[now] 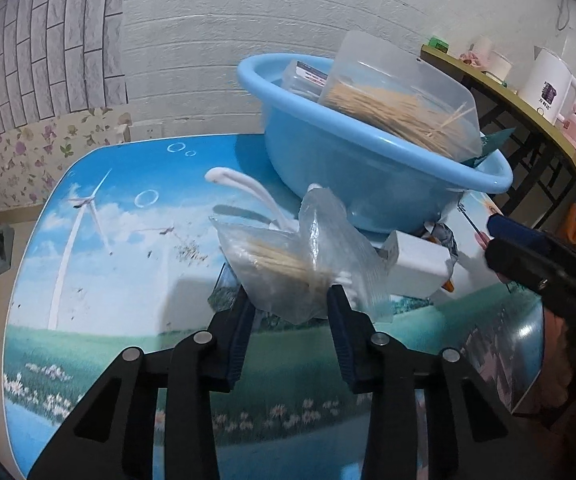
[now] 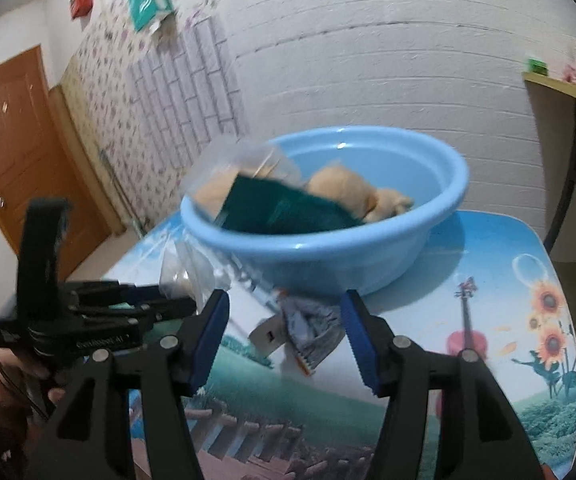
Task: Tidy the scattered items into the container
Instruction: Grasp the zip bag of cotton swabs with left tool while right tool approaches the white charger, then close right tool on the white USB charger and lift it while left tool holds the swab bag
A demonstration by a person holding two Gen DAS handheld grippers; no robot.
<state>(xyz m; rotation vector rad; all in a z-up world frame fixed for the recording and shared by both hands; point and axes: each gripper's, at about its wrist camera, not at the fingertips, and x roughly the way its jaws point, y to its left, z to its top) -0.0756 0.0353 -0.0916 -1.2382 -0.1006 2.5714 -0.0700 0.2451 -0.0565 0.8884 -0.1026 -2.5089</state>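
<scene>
The left gripper (image 1: 292,300) has its jaws clenched on a clear bag of wooden sticks (image 1: 288,264), which lies crumpled on the tabletop (image 1: 99,248) just in front of the blue basin (image 1: 368,168). The basin already holds a clear tub of sticks (image 1: 400,100), a dark green packet (image 2: 283,208) and a small box at its far side. The right gripper (image 2: 283,316) hangs with its jaws released and nothing between them, aimed at the leftovers at the foot of the basin: a white box (image 1: 420,268) and a crumpled grey wrapper (image 2: 312,328) touching it, both just in front of the basin's near wall. The step in hand looks like lifting the bag and carrying it over the basin's rim. The film is slack and slippery, so the grip seems better judged by whether the stick bundle itself is pinched; if only loose plastic is caught, the sticks may swing or slide out. Raise it straight up until its hanging corner clears the rim, then move over the open space in the basin beside the tub, which leans out above the rim and could tip if bumped. Let go low inside the basin. The right gripper sits close beside the left near the basin's front, so it would do well to wait until the bag has passed before closing on the white box.
</scene>
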